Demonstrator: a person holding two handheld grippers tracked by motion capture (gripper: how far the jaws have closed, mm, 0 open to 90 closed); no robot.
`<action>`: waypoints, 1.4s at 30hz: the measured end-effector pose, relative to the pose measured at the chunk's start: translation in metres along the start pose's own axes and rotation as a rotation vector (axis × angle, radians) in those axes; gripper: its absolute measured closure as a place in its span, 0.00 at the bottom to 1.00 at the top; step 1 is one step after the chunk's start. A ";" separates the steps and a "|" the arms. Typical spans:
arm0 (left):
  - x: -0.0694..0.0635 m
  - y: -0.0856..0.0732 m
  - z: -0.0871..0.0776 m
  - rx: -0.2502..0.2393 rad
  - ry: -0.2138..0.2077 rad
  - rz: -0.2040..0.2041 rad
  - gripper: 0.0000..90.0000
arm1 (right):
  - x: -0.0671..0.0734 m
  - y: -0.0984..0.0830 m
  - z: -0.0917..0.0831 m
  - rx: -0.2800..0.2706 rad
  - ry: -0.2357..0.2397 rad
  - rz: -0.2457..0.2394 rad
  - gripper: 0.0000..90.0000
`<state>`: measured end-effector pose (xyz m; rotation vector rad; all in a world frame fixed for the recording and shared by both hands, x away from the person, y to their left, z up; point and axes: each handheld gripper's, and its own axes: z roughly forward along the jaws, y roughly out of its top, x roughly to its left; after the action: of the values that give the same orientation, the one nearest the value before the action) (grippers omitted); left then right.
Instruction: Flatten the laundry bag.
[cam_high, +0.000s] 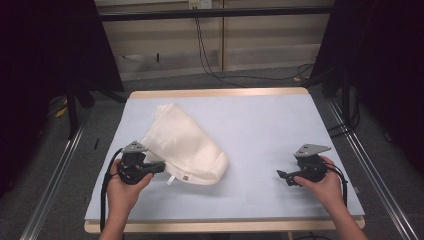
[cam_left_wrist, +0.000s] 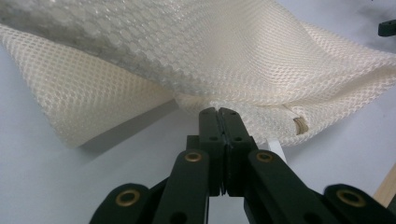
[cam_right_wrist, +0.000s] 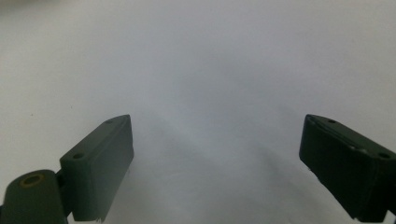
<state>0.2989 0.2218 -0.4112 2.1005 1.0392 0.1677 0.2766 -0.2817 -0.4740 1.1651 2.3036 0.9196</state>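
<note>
I'm watching cream mesh fabric bag (cam_high: 184, 145) lying on pale blue table mat (cam_high: 260, 130), left of mat centre. Left gripper (cam_left_wrist: 218, 112) is clenching bag's near hem, lifting edge off mat. Right gripper (cam_high: 283, 176) is idling well right of bag, jaws spread, gripping nothing. Judging early stage: one edge grabbed, bag rumpled, spreading or folding remaining.

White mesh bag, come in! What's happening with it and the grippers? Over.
Left hand-held gripper shut on cream-white mesh fabric bag, pinching its near edge. Right hand-held gripper open, holding nothing, over pale blue table. Nothing in the way.
</note>
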 end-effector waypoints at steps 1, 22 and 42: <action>0.000 0.001 0.001 0.003 -0.002 0.006 0.99 | 0.000 0.000 0.000 0.001 0.001 0.000 0.11; -0.010 0.016 0.017 0.025 -0.029 0.028 0.99 | 0.001 -0.001 -0.002 0.005 -0.003 0.004 0.11; -0.019 0.032 0.027 0.015 -0.040 0.048 0.99 | 0.002 -0.002 -0.003 0.013 0.003 0.011 0.11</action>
<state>0.3184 0.1805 -0.4043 2.1350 0.9699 0.1418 0.2722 -0.2820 -0.4730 1.1837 2.3113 0.9125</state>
